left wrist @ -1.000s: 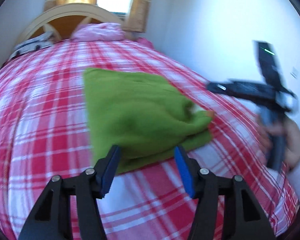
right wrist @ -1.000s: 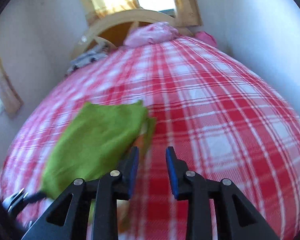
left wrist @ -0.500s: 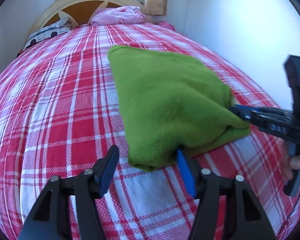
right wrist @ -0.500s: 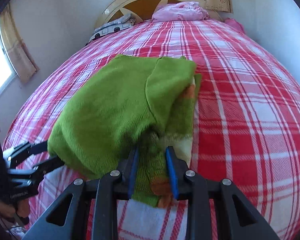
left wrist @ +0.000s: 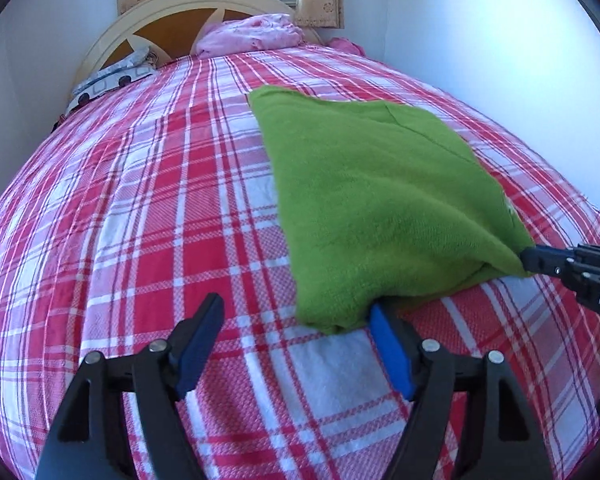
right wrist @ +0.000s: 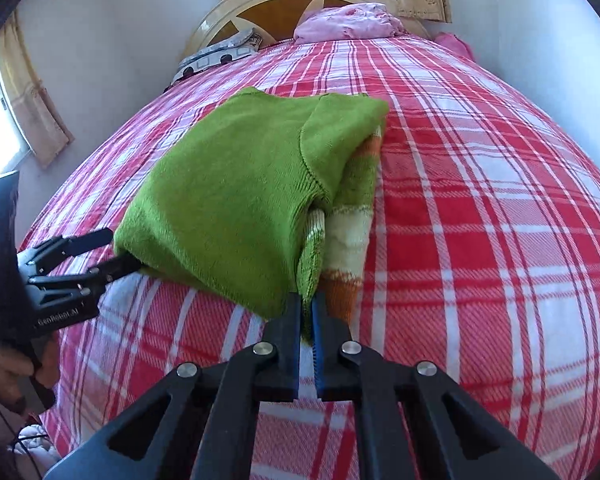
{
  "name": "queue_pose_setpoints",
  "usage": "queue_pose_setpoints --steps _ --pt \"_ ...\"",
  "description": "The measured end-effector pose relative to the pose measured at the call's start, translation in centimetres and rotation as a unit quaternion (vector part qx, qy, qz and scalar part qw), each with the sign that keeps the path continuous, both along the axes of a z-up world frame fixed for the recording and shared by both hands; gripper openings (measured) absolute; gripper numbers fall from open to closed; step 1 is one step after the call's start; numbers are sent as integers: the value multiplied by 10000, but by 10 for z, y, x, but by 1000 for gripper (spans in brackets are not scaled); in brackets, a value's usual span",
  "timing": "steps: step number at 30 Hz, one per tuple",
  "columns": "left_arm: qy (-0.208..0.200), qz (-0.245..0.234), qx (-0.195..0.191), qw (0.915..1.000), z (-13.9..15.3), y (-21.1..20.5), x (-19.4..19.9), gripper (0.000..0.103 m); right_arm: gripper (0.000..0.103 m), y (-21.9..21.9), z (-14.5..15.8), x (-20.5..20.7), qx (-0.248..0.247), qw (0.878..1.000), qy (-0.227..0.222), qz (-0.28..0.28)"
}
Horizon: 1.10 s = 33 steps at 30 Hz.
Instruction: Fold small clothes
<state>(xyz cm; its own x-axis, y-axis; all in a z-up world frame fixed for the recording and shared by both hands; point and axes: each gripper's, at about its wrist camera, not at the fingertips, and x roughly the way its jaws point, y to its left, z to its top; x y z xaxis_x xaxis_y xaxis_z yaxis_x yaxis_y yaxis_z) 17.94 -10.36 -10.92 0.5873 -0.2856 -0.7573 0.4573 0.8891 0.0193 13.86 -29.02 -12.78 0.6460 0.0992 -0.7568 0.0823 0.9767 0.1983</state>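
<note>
A folded green knit garment (left wrist: 380,200) with cream and orange stripes underneath (right wrist: 346,236) lies on the red plaid bed. My left gripper (left wrist: 296,312) is open at the garment's near left corner, its right finger (left wrist: 388,344) against the folded edge. It also shows in the right wrist view (right wrist: 108,252), jaws apart around that corner. My right gripper (right wrist: 306,308) is shut on the garment's near right edge. In the left wrist view its tips (left wrist: 540,260) meet the garment's right corner.
The bed (left wrist: 140,220) is covered by a red and white plaid sheet. A pink pillow (left wrist: 252,34) and a patterned cushion (left wrist: 112,78) lie by the cream headboard (left wrist: 172,12). White walls stand close on the right. A curtained window (right wrist: 4,112) is at the left.
Both grippers have moved in to the garment's near edge. My right gripper has closed on the cloth. My left gripper's right finger now touches the folded corner.
</note>
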Motion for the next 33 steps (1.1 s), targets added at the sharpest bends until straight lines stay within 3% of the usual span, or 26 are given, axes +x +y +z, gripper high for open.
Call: queue_pose_setpoints --steps 3,5,7,12,15,20,24,28,33 --pt "-105 -7 30 9999 6 8 -4 76 5 -9 10 -12 -34 9996 -22 -290" --pt "-302 48 133 9994 10 14 -7 81 5 -9 19 -20 -474 9974 77 -545" --pt "-501 188 192 9984 16 21 -6 82 5 -5 30 -29 -864 9940 -94 -663" --pt "-604 535 -310 9963 33 40 6 82 5 16 62 -22 -935 9909 -836 -492" --pt "-521 669 -517 9951 39 42 21 83 5 30 68 7 -885 9911 -964 -264" --pt "-512 637 -387 9959 38 16 42 83 5 47 50 63 -848 9940 -689 91" --pt "-313 534 -309 9976 24 -8 55 83 2 35 15 86 -1208 9926 -26 -150" --pt "-302 455 -213 9983 14 -24 56 83 0 11 4 83 -679 9965 -169 -452" --pt "-303 422 -121 9986 7 -33 57 84 0 11 -1 91 -731 9951 -352 -568"
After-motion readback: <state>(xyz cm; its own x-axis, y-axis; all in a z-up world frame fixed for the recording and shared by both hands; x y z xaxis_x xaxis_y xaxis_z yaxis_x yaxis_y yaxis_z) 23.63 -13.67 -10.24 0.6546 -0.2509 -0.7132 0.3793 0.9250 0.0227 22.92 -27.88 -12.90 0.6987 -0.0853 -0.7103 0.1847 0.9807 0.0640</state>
